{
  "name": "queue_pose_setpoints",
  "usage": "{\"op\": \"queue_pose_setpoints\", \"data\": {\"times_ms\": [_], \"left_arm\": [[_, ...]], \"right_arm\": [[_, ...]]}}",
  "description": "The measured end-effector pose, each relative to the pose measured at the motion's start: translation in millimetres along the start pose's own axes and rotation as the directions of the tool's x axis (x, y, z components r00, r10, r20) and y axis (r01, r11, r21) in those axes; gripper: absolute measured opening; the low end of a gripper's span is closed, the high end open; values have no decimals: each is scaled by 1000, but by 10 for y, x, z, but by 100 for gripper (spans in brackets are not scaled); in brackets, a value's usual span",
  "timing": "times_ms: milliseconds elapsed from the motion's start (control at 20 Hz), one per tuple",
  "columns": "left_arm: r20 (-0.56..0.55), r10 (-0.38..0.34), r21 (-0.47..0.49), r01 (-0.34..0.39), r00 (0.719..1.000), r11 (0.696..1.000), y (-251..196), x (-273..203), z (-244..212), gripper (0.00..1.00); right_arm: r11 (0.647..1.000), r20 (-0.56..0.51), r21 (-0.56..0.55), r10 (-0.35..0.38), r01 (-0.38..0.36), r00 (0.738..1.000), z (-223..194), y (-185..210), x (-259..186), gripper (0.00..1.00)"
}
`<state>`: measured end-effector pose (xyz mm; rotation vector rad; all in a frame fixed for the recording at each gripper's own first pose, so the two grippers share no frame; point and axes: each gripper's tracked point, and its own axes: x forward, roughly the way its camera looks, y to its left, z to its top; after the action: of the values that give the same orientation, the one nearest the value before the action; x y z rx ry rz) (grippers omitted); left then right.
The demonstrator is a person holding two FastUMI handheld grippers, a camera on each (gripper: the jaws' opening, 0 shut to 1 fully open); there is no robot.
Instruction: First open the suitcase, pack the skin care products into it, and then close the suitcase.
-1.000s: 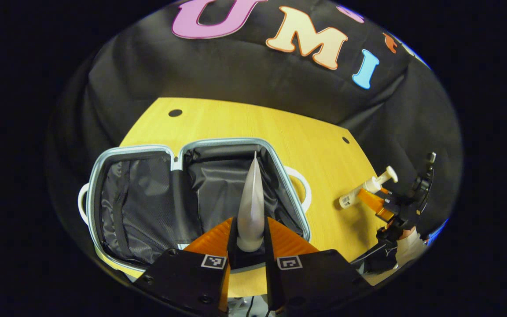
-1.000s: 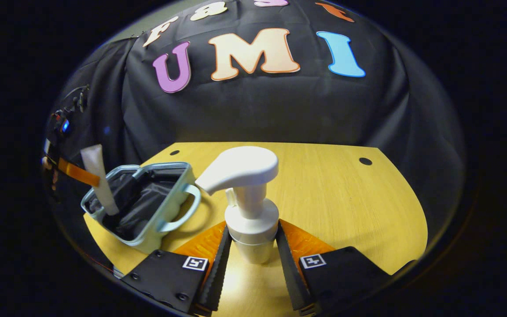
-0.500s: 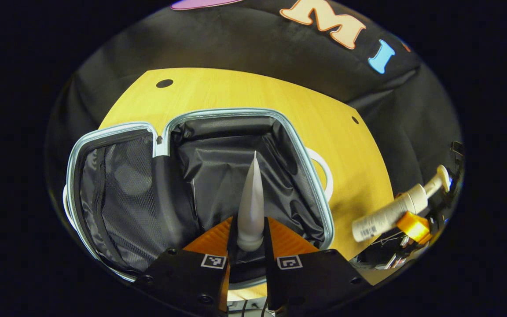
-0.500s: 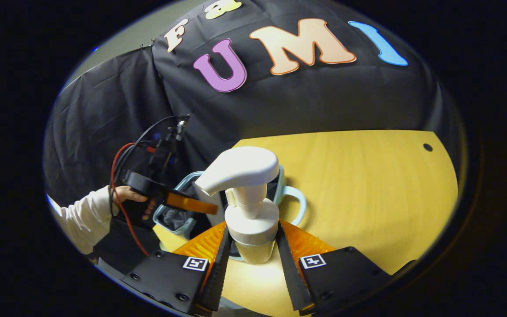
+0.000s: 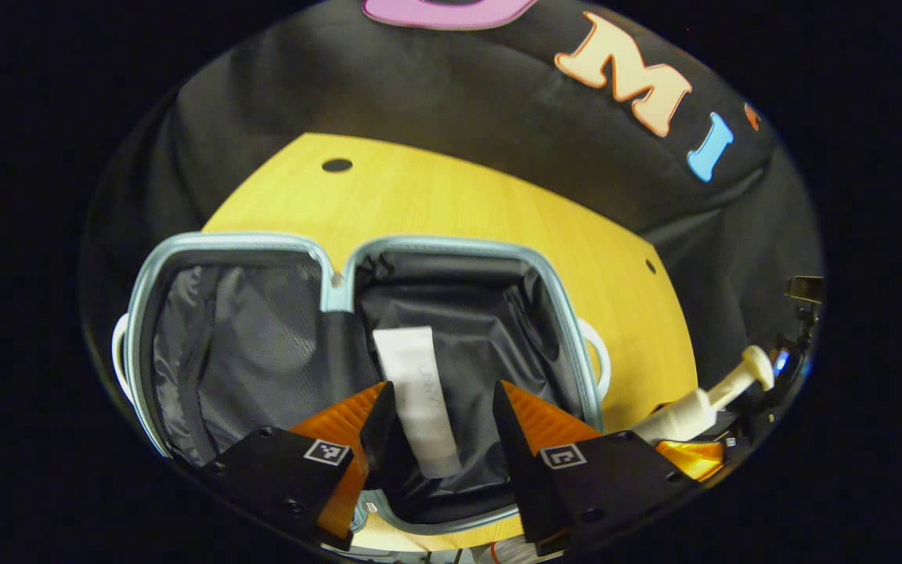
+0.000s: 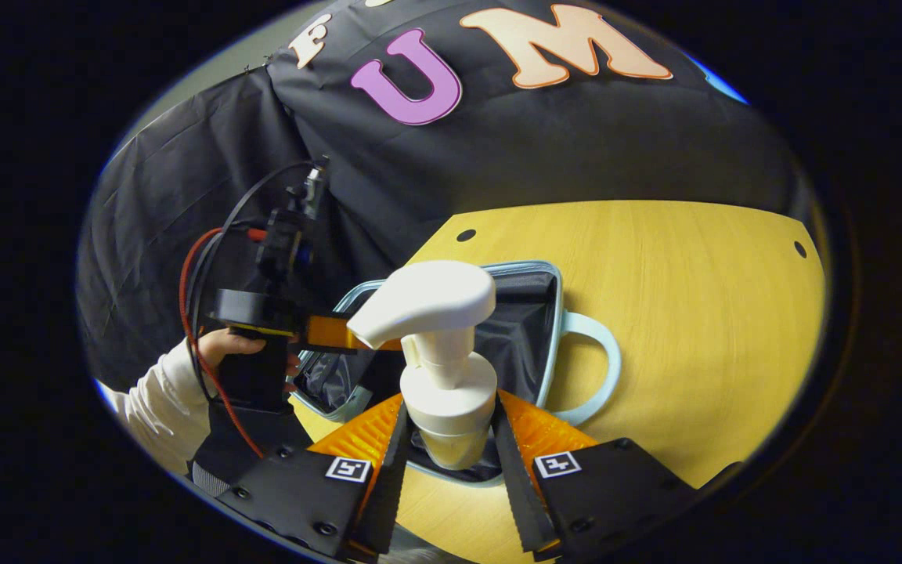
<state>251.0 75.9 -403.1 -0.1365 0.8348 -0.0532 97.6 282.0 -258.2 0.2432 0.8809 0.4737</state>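
- Setting: a yellow wooden surface [image 5: 459, 204] with small dark holes, backed by black cloth on the booth wall.
- Suitcase [image 5: 451, 244]: lies open flat on the surface, both halves facing up, pale blue rim, black fabric lining; a pale handle loop projects from its right side. In the right gripper view the suitcase [image 6: 553, 313] sits just beyond that gripper, handle loop toward the bare wood.
- Tube [image 5: 420, 395]: white skin care tube lying flat on the lining of the right-hand half, near the hinge divider, long axis running away from the camera.
- Left gripper [image 5: 437, 415]: fingers spread apart above the right-hand half, the tube lying between and below them; neither finger touches it. In the right gripper view the left gripper [image 6: 326, 333] is seen at the suitcase's far edge, held by a hand [image 6: 220, 345] in a white sleeve, red and black cables trailing.
- Pump bottle [image 6: 439, 352]: white, pump head uppermost, nozzle pointing left.
- Right gripper [image 6: 445, 454]: both fingers clamped on the bottle's body below the collar, held over the near edge of the suitcase. The left gripper view shows the pump bottle [image 5: 705, 399] at the right, beside the suitcase.
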Motion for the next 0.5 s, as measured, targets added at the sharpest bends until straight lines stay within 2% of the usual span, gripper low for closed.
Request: {"op": "queue_pose_setpoints", "data": {"times_ms": [50, 100, 200, 350, 500], "left_arm": [[67, 1, 2, -2, 998, 1000, 5, -127, 123, 77], [126, 3, 1, -3, 992, 1000, 19, -268, 233, 81], [237, 13, 8, -16, 971, 1000, 84, -592, 405, 94], [344, 74, 18, -85, 936, 996, 372, -1110, 466, 96], [435, 157, -34, -158, 886, 987, 706, -1588, 491, 96]], "right_arm": [[1000, -13, -2, -3, 3, 1000, -15, 0, 104, 61], [1000, -27, -5, -10, 10, 1000, -18, -15, 205, 61], [1000, -63, -3, -19, 19, 998, -84, -38, 395, 61], [999, -108, -2, -45, 45, 993, -142, -59, 612, 61], [996, -116, -25, -87, 84, 989, -163, -109, 738, 62]]}}
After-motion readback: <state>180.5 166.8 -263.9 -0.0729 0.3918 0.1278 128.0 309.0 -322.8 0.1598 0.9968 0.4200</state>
